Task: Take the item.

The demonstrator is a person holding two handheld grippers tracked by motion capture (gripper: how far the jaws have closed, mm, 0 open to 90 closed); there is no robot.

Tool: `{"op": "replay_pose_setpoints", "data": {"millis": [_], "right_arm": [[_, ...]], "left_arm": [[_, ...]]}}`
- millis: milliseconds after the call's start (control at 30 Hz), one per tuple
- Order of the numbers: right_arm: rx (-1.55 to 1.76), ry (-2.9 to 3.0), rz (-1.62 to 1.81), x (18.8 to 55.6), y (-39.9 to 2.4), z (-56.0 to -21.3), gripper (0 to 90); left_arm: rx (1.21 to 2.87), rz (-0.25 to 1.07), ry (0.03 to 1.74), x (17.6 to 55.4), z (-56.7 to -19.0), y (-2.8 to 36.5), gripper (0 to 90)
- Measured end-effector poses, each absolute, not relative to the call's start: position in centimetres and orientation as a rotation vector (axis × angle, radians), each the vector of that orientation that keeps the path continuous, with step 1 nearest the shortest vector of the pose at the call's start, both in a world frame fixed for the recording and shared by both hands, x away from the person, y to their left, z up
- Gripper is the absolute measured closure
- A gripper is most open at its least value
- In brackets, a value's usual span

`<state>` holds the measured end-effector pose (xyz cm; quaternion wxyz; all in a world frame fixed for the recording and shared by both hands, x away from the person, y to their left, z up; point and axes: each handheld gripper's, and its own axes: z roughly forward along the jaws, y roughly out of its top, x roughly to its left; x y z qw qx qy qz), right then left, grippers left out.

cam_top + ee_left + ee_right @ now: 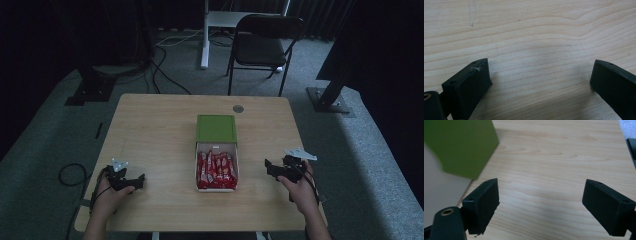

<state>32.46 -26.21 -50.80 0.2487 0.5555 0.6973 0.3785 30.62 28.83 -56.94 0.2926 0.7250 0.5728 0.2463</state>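
On the pale wooden table's [150,130] near-left edge rests the left gripper [134,182], jaws spread and empty. At centre sits the white cardboard box of red snack packets [216,171], its green sliding sleeve [215,128] pushed back. Rightward, the right gripper [274,169] waits, jaws likewise spread. Seemingly nothing is picked yet.

Black folding chair [262,42] behind table, cables [165,75] on carpet.

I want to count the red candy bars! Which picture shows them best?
The high view: the red candy bars lie packed in the open white box. The right gripper view catches that box's green lid and blurred white side; the left gripper view shows the table.
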Motion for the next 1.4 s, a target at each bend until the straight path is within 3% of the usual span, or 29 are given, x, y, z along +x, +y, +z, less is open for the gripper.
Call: {"op": "replay_pose_setpoints", "data": {"millis": [667,1400], "right_arm": [[1.366,1.955,1.139,31.7,-21.3,-47.0,12.9],[1.252,2.069,1.243,31.2,-14.7,-45.9,14.4]], "left_arm": [[1.928,0.659,1.531,30.6,-56.9,28.8,3.7],[1.926,0.66,1.534,30.6,-56.9,28.8,3.7]]}}
